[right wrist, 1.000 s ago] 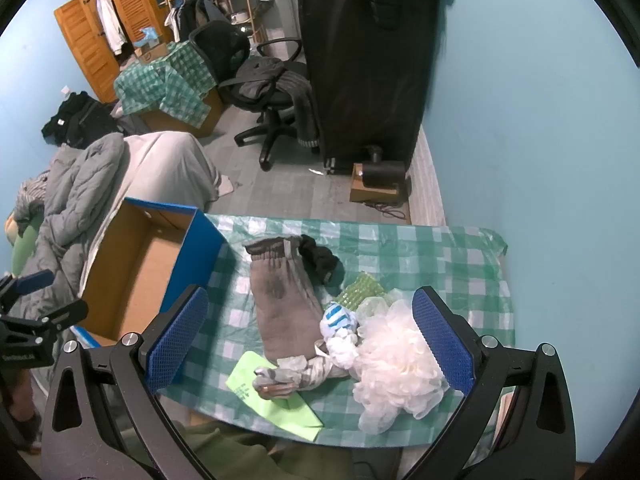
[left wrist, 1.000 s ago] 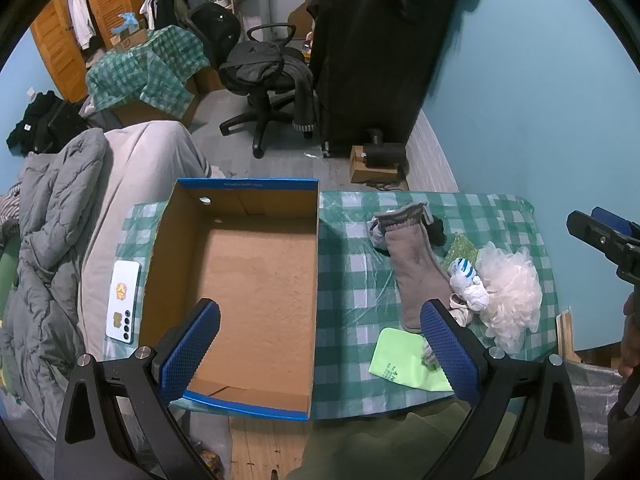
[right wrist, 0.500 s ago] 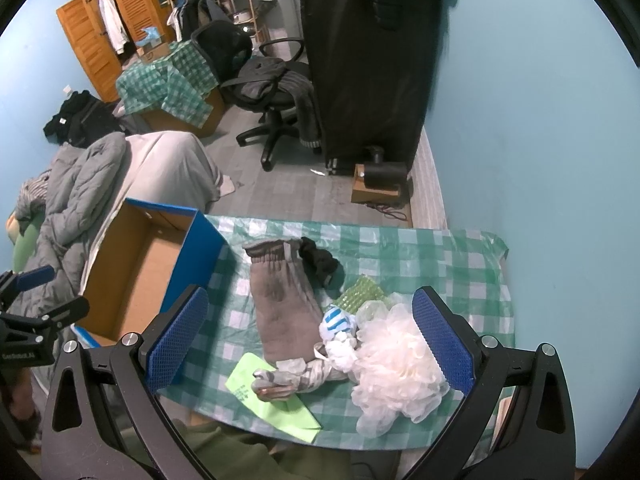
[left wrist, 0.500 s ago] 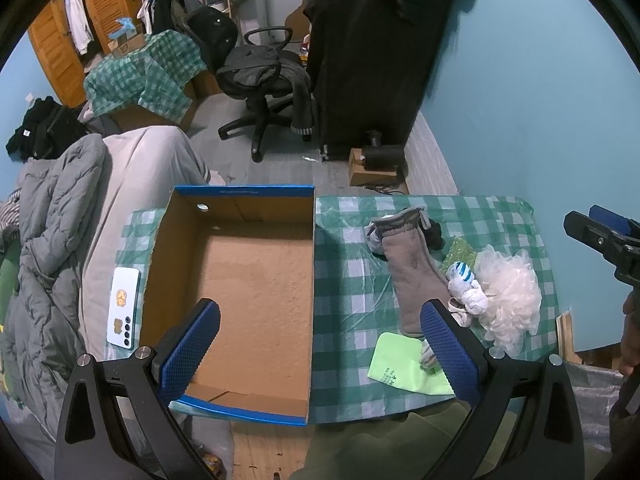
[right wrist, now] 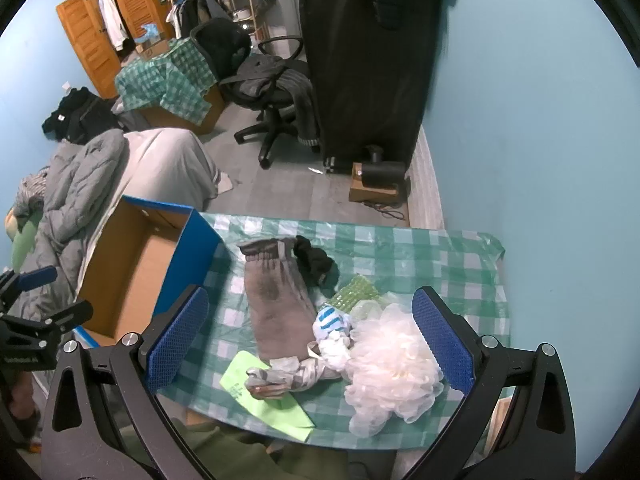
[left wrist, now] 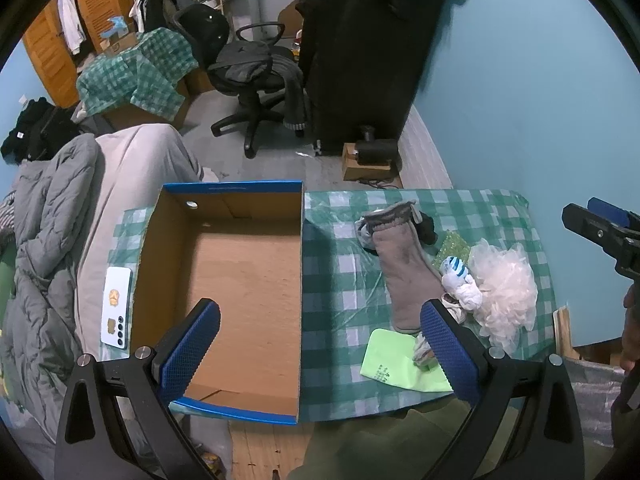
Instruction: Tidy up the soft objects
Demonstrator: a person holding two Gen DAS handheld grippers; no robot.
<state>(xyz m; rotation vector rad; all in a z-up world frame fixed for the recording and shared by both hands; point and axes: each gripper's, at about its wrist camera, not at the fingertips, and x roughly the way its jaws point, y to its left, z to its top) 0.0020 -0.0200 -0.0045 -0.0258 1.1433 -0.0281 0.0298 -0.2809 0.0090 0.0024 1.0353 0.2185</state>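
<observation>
Hovering above the tabletop (left wrist: 344,280), both grippers w/ jaws spread wide, nothing held. Left gripper (left wrist: 320,344) hangs over the near right wall of the cardboard box (left wrist: 240,272); box interior shows under its left jaw, the grey sock (left wrist: 404,272) and green cloth (left wrist: 396,364) near its right jaw. Right gripper (right wrist: 310,334) hangs over the pile: grey sock, blue-striped sock (right wrist: 330,320), and crumpled grey-white fabric (right wrist: 292,374) betw. the jaws, white mesh pouf (right wrist: 394,368) just inside the right jaw. Black cloth (right wrist: 316,264) and green beaded pad (right wrist: 354,292) lie farther ahead. Phone (left wrist: 116,312) sits left of the box.
</observation>
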